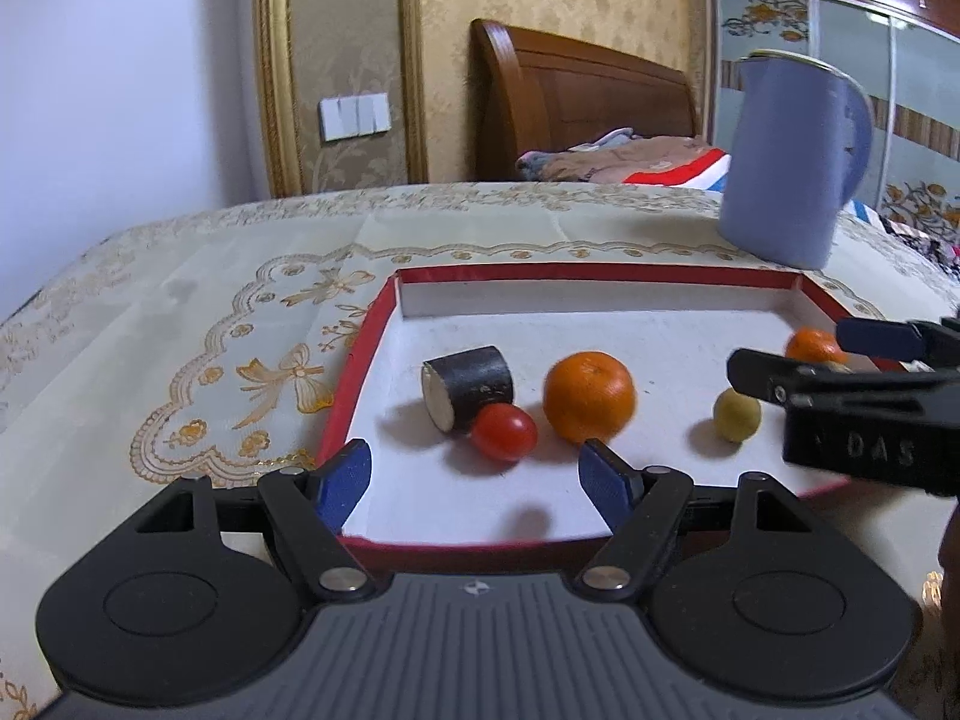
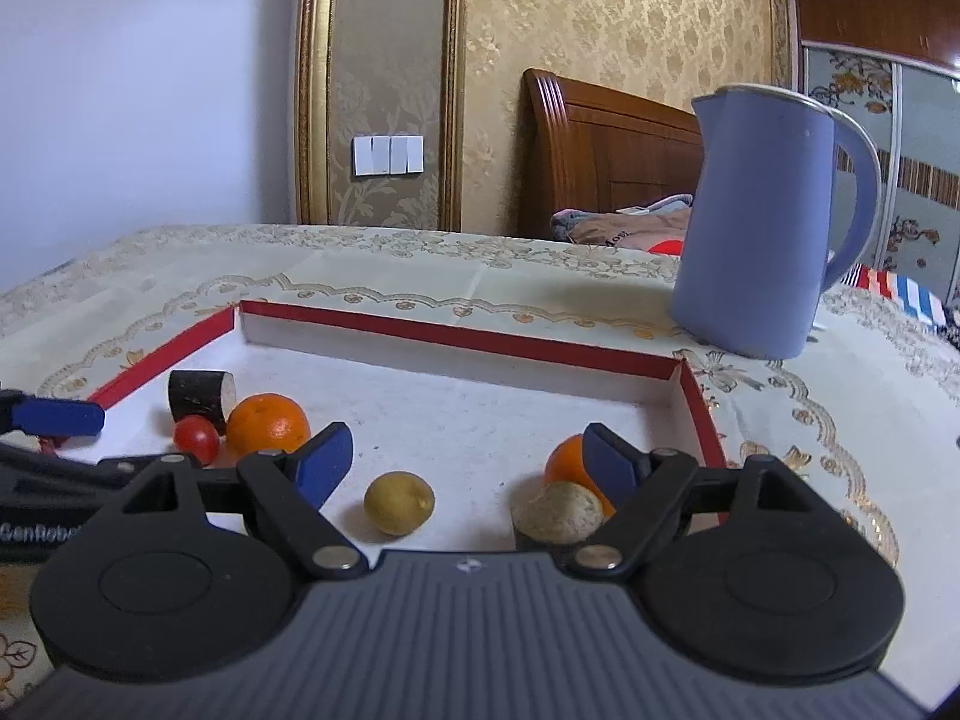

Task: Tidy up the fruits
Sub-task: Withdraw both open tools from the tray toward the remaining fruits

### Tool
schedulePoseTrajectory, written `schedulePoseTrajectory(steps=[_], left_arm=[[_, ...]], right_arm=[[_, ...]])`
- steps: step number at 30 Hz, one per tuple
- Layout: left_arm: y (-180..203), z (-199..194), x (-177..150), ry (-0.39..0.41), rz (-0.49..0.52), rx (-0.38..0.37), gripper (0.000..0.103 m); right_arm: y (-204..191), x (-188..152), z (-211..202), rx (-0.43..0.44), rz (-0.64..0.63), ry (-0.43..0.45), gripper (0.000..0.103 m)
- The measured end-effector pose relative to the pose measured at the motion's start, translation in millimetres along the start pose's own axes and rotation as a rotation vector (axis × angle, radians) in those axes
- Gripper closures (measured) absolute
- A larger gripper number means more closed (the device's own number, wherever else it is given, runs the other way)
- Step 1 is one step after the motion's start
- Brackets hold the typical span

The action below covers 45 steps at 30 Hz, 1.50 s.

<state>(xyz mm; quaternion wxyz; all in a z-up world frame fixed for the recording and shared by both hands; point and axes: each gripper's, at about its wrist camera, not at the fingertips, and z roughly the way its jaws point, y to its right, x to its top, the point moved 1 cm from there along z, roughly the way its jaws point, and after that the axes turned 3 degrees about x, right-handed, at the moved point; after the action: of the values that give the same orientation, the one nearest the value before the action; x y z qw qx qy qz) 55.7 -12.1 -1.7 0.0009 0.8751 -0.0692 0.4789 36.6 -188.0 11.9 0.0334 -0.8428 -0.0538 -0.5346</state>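
Note:
A red-rimmed tray (image 1: 600,273) with a white floor lies on the tablecloth. On its left side a black cut cylinder (image 1: 468,387), a red tomato (image 1: 503,432) and an orange (image 1: 589,396) sit close together. My left gripper (image 1: 474,480) hovers open just in front of them, holding nothing. Further right lie a small yellow-green fruit (image 2: 399,503), a second orange (image 2: 567,465) and a dark stub with a pale cut face (image 2: 561,513). My right gripper (image 2: 468,465) is open over the tray; the yellow-green fruit lies beneath its gap, untouched. Its right finger hides part of the second orange.
A tall blue kettle (image 2: 762,222) stands on the cloth just beyond the tray's far right corner. The left gripper (image 2: 141,438) reaches in at the left edge of the right wrist view. Past the table's far edge is a bed with a wooden headboard (image 1: 570,96).

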Motion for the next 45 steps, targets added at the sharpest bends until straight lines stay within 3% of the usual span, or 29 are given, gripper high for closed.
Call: schedulePoseTrajectory(steps=[16,18,19,23,28,37,41,45], left_arm=[[-12,-28,-17,0.059,-0.041,-0.044,0.022],[-14,-31,-21,0.054,-0.041,-0.068,0.012],[-15,-31,-25,0.047,-0.037,-0.081,0.012],[-14,-46,-30,0.13,-0.043,-0.044,0.012],[-15,-37,-28,0.071,-0.051,-0.067,0.012],[-7,-41,-31,0.085,-0.009,-0.093,0.012],[-4,-44,-32,0.094,0.012,-0.138,0.012],[-4,-46,-32,0.107,0.017,-0.13,0.012]], right_arm=[[8,-4,-18,-0.012,0.035,0.038,0.017],[12,-6,-22,-0.011,0.052,0.038,0.017],[13,-6,-23,-0.012,0.061,0.037,0.017],[18,-8,-27,-0.015,0.088,0.039,0.015],[20,-13,-36,-0.011,0.092,0.033,0.015],[35,-34,-62,0.007,0.157,0.018,0.015],[51,-42,-72,0.013,0.23,0.021,0.009],[59,-46,-75,0.027,0.264,0.002,0.009]])
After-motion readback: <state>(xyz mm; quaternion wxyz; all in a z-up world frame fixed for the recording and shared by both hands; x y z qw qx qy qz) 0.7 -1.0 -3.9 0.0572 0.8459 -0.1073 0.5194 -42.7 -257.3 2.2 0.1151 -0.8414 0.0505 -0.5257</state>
